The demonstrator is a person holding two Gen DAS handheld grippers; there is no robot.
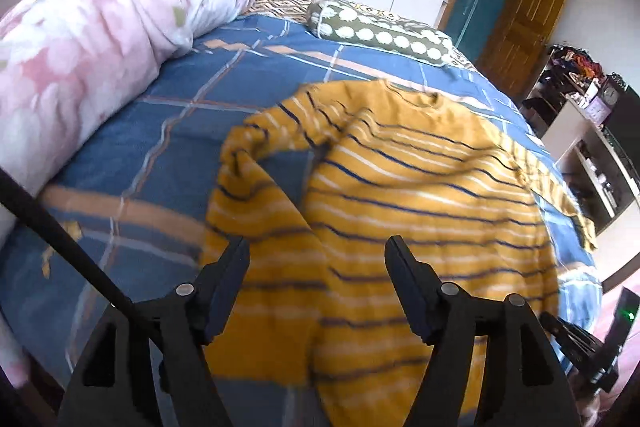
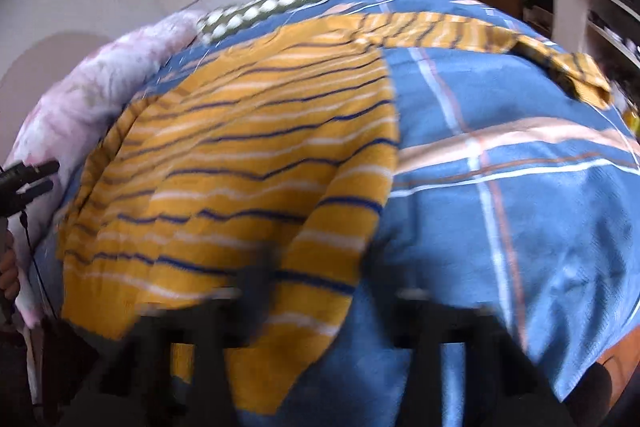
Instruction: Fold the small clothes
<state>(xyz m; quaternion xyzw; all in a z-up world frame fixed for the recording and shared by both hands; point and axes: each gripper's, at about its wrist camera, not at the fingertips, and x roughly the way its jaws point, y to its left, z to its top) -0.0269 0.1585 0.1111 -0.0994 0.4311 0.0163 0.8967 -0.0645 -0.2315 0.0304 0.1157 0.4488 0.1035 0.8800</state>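
A rolled pink floral quilt [image 1: 92, 39] lies at ten o'clock in the left wrist view, along the far left edge of a bed spread with a blue plaid cover [image 1: 168, 115]; a green pillow with white dots [image 1: 380, 31] sits at twelve o'clock near the head of the bed; a mustard sweater with navy and white stripes [image 1: 408, 187] lies spread flat on the cover from the centre toward four o'clock, one sleeve bent back on itself at nine o'clock of the garment, the other trailing toward three o'clock; the left hand-held gripper [image 1: 318, 251] hangs at six o'clock above the sweater's lower part, its jaws standing apart with nothing pinched between them; in the right wrist view, the right hand-held gripper [image 2: 316, 291] at six o'clock is heavily blurred over the sweater's near hem, and whether it is closed on the cloth cannot be told; cluttered shelves [image 1: 592, 131] stand at three o'clock beside a wooden door [image 1: 520, 27].
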